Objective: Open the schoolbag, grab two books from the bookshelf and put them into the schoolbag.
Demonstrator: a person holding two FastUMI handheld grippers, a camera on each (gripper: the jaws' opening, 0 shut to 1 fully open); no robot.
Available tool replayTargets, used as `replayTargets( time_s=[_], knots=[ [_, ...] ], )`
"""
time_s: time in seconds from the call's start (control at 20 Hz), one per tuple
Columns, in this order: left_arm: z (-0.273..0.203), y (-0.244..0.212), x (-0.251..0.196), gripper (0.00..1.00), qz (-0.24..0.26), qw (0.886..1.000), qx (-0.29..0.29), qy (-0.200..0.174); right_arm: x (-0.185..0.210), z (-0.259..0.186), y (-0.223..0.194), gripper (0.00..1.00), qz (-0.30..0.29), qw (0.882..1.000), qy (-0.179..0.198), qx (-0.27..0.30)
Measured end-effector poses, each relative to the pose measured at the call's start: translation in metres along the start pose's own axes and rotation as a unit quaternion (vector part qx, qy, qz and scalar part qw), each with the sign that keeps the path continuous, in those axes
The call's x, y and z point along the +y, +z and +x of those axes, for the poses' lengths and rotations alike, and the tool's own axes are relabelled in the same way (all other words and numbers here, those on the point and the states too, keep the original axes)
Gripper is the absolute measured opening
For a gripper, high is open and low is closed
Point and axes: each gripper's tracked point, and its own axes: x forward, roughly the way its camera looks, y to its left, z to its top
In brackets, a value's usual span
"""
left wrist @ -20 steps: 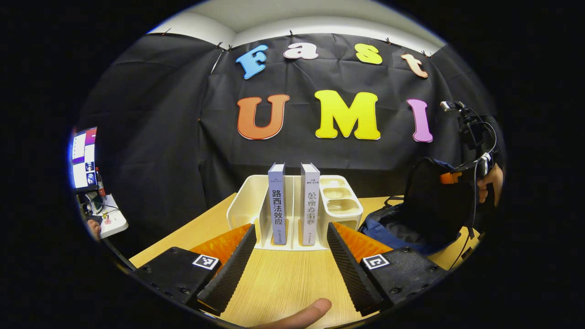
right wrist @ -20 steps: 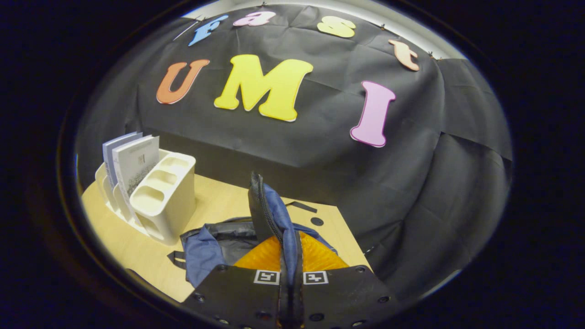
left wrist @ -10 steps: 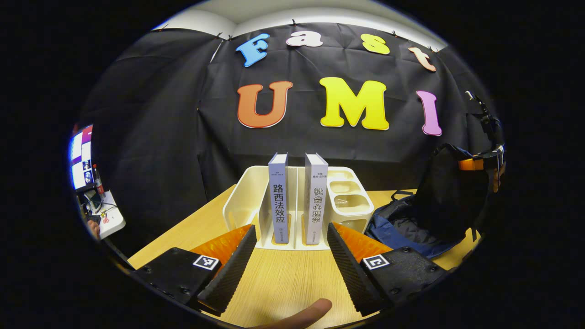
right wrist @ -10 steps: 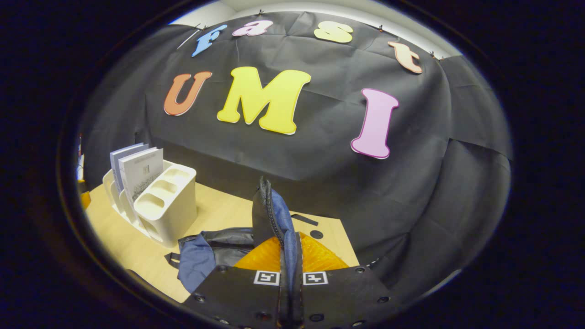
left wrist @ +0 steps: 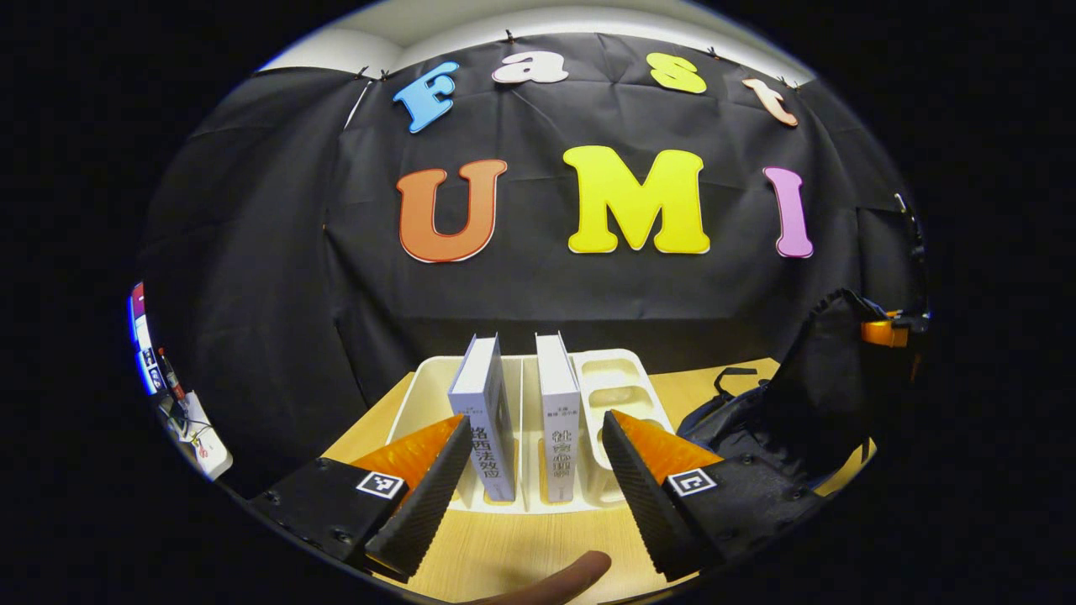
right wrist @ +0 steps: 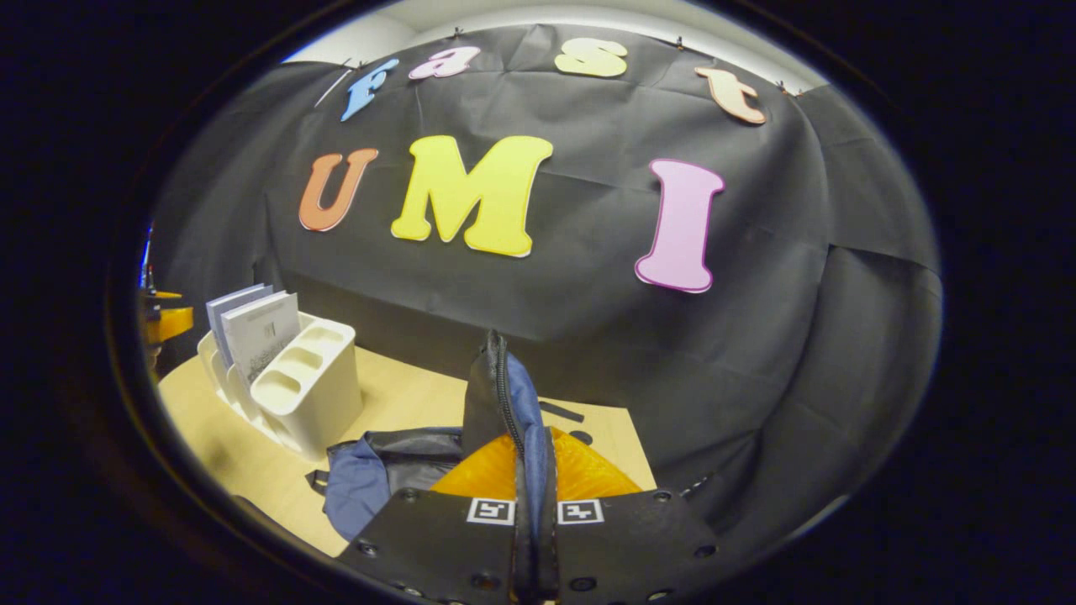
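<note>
Two grey-white books stand upright in a white bookshelf rack (left wrist: 626, 374) on the wooden table. In the left gripper view the left book (left wrist: 481, 403) and the right book (left wrist: 556, 395) sit between the fingertips of my left gripper (left wrist: 534, 418), which is open and seen from slightly above; whether the fingers touch them I cannot tell. The blue-black schoolbag (left wrist: 756, 420) lies right of the rack. My right gripper (right wrist: 531, 449) is shut on the bag's zippered flap (right wrist: 503, 395) and holds it upright. The rack (right wrist: 307, 391) and books (right wrist: 256, 328) show at left there.
A fingertip (left wrist: 559, 580) of the person shows at the bottom of the left gripper view. Bare wooden table (right wrist: 403, 391) lies between rack and bag. The left gripper (right wrist: 164, 323) peeks in at the far left edge of the right gripper view.
My left gripper has moved forward and higher, so its open fingers now flank the two books. The right gripper keeps the flap held up and has barely shifted.
</note>
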Motion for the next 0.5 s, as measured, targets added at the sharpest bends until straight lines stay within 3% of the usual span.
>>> replayTargets(
  time_s=[0.5],
  knots=[
    [0.081, 0.029, -0.024, 0.98, -0.032, 0.996, 0.073, -0.05, -0.003, -0.001, -0.004, 0.04, 0.003, 1.0, 0.009, -0.012]
  ],
)
